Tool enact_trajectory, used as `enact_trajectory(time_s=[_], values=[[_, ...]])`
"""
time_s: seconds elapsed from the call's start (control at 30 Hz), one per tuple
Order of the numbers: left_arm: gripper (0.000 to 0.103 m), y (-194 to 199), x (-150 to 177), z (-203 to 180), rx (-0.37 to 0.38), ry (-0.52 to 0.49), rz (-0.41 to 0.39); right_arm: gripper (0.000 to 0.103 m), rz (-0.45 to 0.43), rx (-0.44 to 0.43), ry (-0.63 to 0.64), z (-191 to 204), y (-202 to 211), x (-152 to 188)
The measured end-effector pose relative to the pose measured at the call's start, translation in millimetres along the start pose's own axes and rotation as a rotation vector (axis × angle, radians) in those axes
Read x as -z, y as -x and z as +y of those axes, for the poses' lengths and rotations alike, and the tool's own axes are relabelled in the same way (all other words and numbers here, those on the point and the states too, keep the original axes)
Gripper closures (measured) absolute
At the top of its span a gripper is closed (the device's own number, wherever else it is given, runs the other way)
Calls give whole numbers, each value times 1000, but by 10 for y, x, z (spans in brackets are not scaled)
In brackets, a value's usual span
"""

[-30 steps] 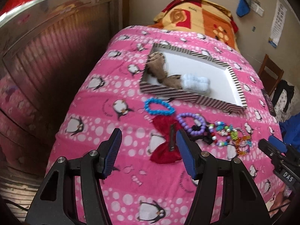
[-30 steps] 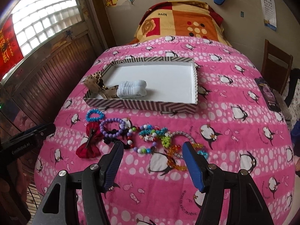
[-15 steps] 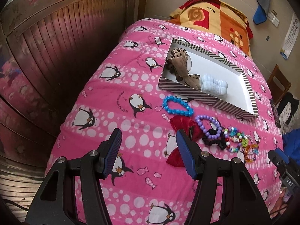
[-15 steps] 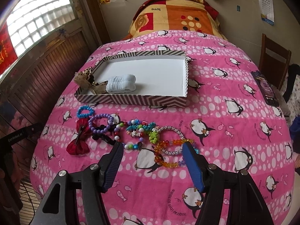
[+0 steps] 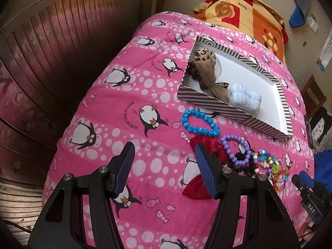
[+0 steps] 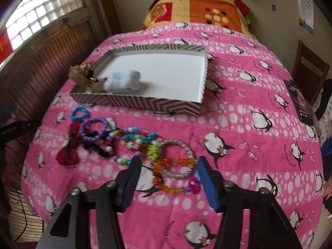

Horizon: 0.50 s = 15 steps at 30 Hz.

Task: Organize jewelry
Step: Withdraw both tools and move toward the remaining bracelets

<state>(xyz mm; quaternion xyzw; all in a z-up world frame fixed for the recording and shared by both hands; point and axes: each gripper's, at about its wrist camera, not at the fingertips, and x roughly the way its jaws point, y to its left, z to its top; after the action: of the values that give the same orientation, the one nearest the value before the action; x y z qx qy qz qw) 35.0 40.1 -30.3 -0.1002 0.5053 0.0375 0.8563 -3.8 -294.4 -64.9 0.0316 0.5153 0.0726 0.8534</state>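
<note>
A striped box [image 5: 228, 110] on the pink penguin blanket holds a leopard bow [image 5: 204, 66] and a pale blue scrunchie [image 5: 245, 97]. In front of it lie a blue bead bracelet [image 5: 200, 123], a purple one [image 5: 236, 150], a red bow [image 5: 199, 184], mixed colourful beads [image 6: 137, 139], a silver bangle [image 6: 186, 147] and an orange bead bracelet [image 6: 166, 183]. My left gripper [image 5: 164, 151] hangs open over bare blanket, the red bow beside its right finger. My right gripper [image 6: 169, 161] is closing, its jaws astride the bangle and orange beads without touching them.
A wood-panelled wall [image 5: 51, 62] runs close along the bed's left side. An orange patterned pillow [image 6: 197, 6] lies at the far end. A dark phone [image 6: 300, 101] rests at the blanket's right edge, next to a wooden chair [image 6: 309, 70].
Both grippers came lower and closer to the blanket. The left one slid left of the red bow. The right one dropped over the bangle and its jaws narrowed.
</note>
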Motion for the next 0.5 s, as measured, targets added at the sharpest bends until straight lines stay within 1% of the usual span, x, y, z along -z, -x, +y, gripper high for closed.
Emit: enact_trajectory(time_s=[0.13, 0.27, 0.37, 0.5], values=[[43, -98, -67, -11, -7, 9, 15, 58, 32, 15, -8, -150, -172, -53], [43, -232, -162, -64, -8, 3, 36, 58, 72, 37, 27, -196, -359, -124], [43, -389, -255, -98, -4, 4, 78, 58, 106, 28, 39, -222, -503, -159], [43, -562, -390, -137, -9, 13, 101, 58, 125, 46, 94, -215, -635, -202]])
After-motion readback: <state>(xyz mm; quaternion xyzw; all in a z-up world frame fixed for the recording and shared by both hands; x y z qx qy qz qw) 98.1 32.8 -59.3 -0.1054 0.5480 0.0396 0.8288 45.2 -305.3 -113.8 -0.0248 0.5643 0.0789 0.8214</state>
